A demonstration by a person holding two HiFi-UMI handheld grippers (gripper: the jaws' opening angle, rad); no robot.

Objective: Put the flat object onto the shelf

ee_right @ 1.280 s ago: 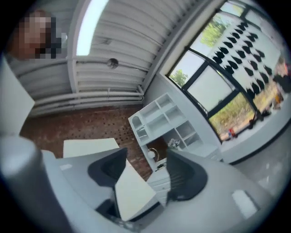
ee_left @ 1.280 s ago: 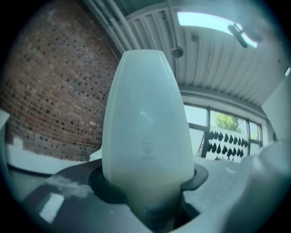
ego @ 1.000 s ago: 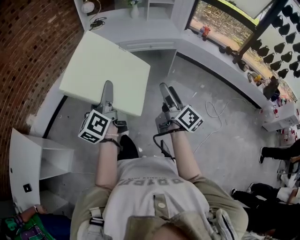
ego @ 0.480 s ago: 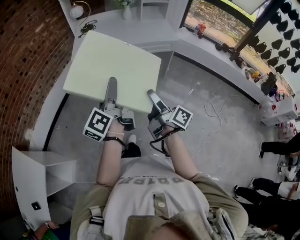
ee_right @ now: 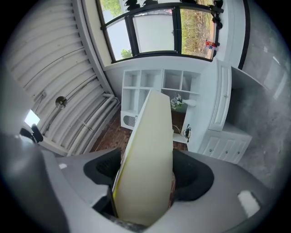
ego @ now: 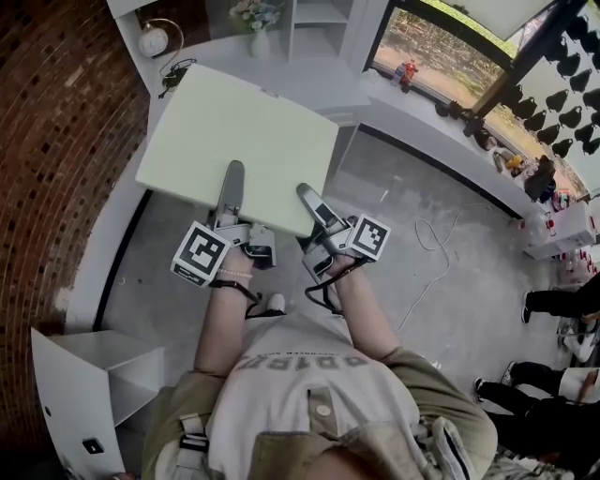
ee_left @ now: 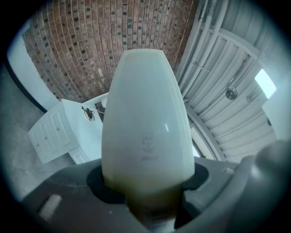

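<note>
A white shelf unit (ee_right: pixel 159 88) of open compartments stands against the far wall, under the window (ee_right: pixel 154 32); a vase of flowers (ego: pixel 258 17) sits in the recess below its upper row, and a round clock (ego: pixel 150 39) stands off to the left on the same white counter (ego: pixel 309 80). The flat board (ego: pixel 239 141), pale and wide, is held in the air in front of the person with its broad face up; it looks close to square from above (so I cannot call a long axis), its far edge points at the counter and overlaps it in the head view. Its near edge is gripped at two spots; the left gripper (ego: pixel 232 178) is clamped on that edge left of the middle, the right gripper (ego: pixel 309 199) is clamped on it near the right corner, each with a jaw lying on top of the board. The brick wall (ego: pixel 56 141) runs close along the board's left side; to the right the grey floor (ego: pixel 422 281) lies open.
</note>
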